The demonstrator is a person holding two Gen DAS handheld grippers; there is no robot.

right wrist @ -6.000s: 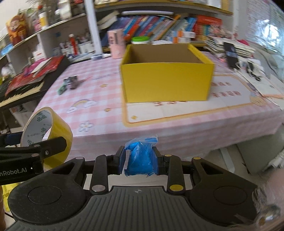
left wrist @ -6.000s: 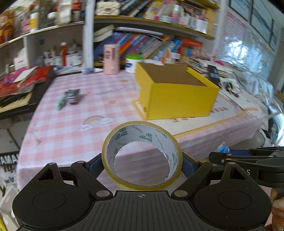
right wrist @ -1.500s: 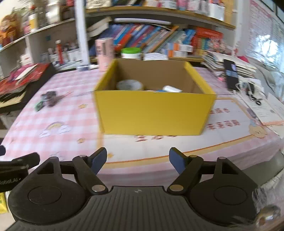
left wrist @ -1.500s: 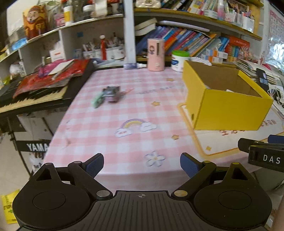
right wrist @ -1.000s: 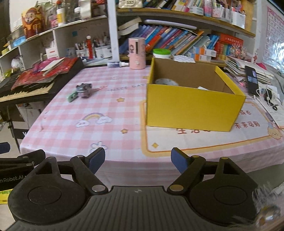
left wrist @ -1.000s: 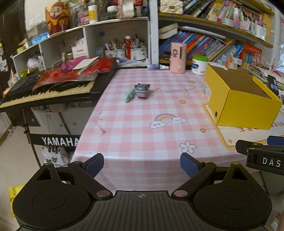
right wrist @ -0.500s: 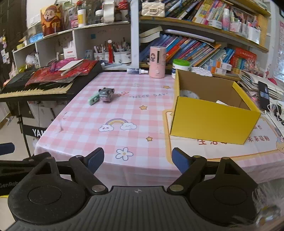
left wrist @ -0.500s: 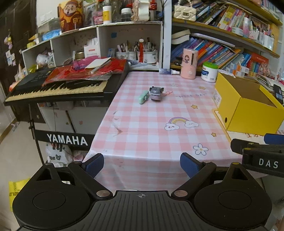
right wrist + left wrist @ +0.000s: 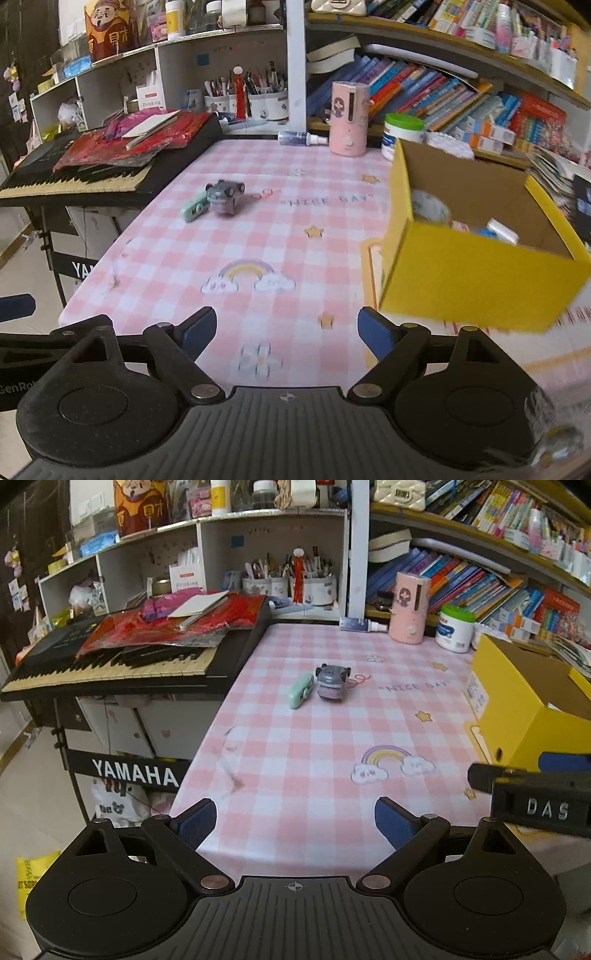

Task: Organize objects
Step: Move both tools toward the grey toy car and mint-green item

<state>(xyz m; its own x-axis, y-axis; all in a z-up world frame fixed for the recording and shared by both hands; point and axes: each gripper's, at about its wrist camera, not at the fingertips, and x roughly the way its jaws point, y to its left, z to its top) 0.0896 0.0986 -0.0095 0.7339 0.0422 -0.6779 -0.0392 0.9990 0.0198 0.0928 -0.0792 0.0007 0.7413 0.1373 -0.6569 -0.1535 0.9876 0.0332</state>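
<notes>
Pink-and-white checked cloth covered the surface (image 9: 295, 760), which both cameras viewed from its near edge. The left tongs (image 9: 295, 821) stood spread wide with nothing between their blue pads (image 9: 197, 819), held just short of the cloth's front edge. The right tongs (image 9: 286, 330) were likewise released and empty, hovering over the near part of the surface. A yellow cardboard box (image 9: 476, 273) sat open on the right side, holding a roll of tape (image 9: 430, 208) against its left wall and some small items beside it, too blurred to name. Well apart from the box, toward the far left of the cloth, a small grey toy car (image 9: 331, 682) lay just beside a mint-green oblong object (image 9: 301, 690). A pink cylindrical container (image 9: 410, 607) and a white jar with a green lid (image 9: 455, 627) stood at the far edge. A Yamaha keyboard (image 9: 110, 666) flanked the surface on the left.
</notes>
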